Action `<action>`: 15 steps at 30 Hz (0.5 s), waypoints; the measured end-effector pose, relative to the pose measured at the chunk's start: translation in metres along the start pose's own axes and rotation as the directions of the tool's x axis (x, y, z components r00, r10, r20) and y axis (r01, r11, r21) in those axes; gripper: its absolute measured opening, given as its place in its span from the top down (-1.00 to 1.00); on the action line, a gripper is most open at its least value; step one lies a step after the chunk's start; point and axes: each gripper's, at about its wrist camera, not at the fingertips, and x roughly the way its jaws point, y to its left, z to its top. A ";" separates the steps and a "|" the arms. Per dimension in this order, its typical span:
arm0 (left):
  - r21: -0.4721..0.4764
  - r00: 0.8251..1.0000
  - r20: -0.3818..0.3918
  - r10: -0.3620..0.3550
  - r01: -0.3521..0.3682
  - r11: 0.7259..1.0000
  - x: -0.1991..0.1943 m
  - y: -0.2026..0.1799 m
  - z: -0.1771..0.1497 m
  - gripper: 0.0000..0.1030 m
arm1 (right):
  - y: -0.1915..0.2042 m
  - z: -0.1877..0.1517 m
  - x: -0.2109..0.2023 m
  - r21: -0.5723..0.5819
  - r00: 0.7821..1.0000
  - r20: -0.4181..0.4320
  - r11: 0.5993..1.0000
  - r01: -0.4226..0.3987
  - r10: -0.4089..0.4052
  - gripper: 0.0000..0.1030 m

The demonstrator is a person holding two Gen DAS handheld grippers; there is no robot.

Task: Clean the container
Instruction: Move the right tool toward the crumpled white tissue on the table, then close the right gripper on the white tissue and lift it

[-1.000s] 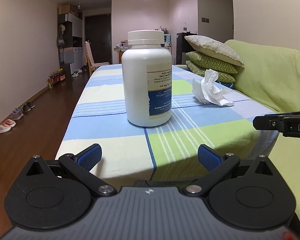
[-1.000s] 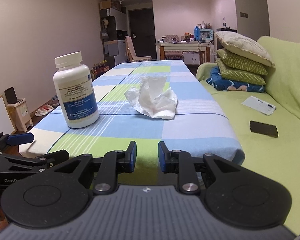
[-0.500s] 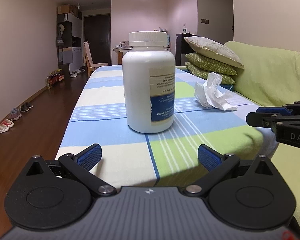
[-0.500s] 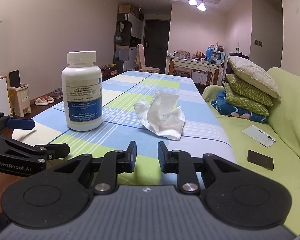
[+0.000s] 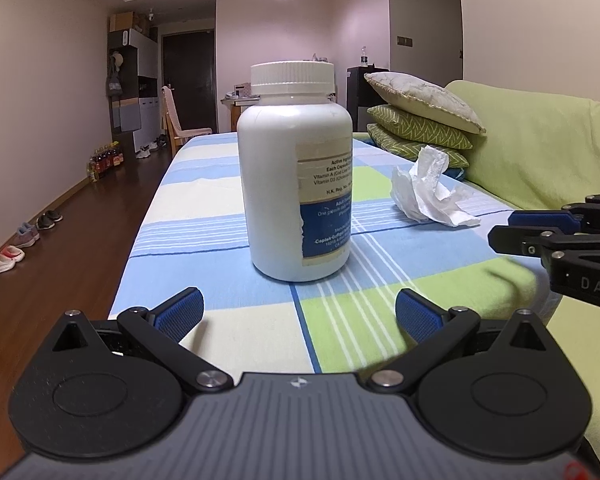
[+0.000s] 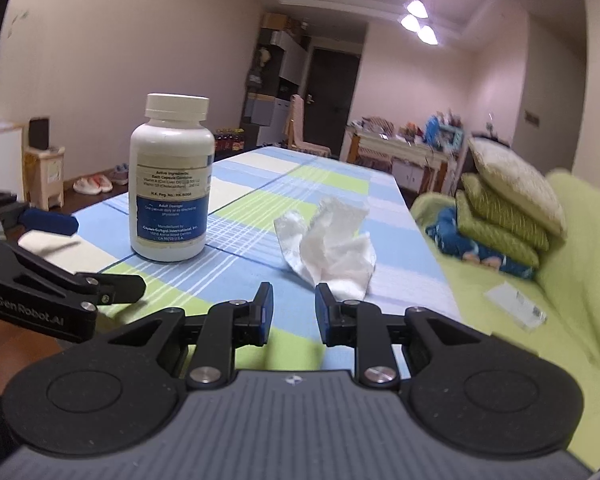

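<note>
A white pill bottle [image 5: 296, 176] with a white cap and a blue-and-white label stands upright on the checked tablecloth [image 5: 204, 240]. My left gripper [image 5: 299, 312] is open wide just in front of it, and the bottle is not between the fingers. A crumpled white tissue [image 5: 428, 192] lies to the bottle's right. In the right wrist view the bottle [image 6: 172, 184] is ahead on the left and the tissue [image 6: 332, 244] lies just beyond my right gripper [image 6: 294, 308]. Its jaws stand a narrow gap apart, holding nothing. The left gripper [image 6: 88, 254] shows at the left edge.
A sofa under a green cover [image 6: 572, 280] runs along the table's right side, with stacked pillows [image 6: 508, 208] and a slip of paper [image 6: 516, 306] on it. The table's near edge lies right below both grippers. Wooden floor with shoes [image 5: 8, 260] lies to the left.
Both grippers have moved forward: the left nearer the bottle, the right nearer the tissue and tilted up. Neither gripper's opening has changed. Bottle and tissue have stayed put.
</note>
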 end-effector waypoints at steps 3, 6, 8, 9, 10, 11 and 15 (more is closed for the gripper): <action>-0.005 1.000 0.002 0.005 -0.005 1.000 0.001 0.003 0.001 -0.99 | 0.002 0.006 0.008 -0.082 1.000 0.010 0.997 0.012 -0.011 0.61; -0.011 1.000 0.002 0.012 -0.012 1.000 0.002 0.006 0.001 -0.99 | 0.002 0.009 0.020 -0.153 1.000 0.001 0.988 0.009 -0.009 0.62; -0.015 1.000 0.002 0.016 -0.016 1.000 0.004 0.008 0.002 -0.99 | 0.003 0.011 0.029 -0.213 1.000 -0.009 0.977 0.002 -0.004 0.62; -0.016 1.000 0.002 0.017 -0.017 1.000 0.004 0.009 0.003 -0.99 | 0.004 0.011 0.033 -0.240 1.000 -0.019 0.971 -0.009 0.004 0.62; -0.017 1.000 0.002 0.018 -0.018 1.000 0.005 0.009 0.003 -0.99 | 0.005 0.011 0.037 -0.261 1.000 -0.025 0.965 -0.013 0.007 0.65; -0.017 1.000 0.002 0.019 -0.019 1.000 0.005 0.010 0.004 -0.99 | 0.007 0.011 0.041 -0.283 0.999 -0.031 0.959 -0.017 0.008 0.65; -0.023 1.000 0.001 0.016 -0.016 1.000 0.009 0.011 0.005 -0.99 | 0.012 0.012 0.052 -0.358 0.999 -0.031 0.934 0.003 -0.015 0.65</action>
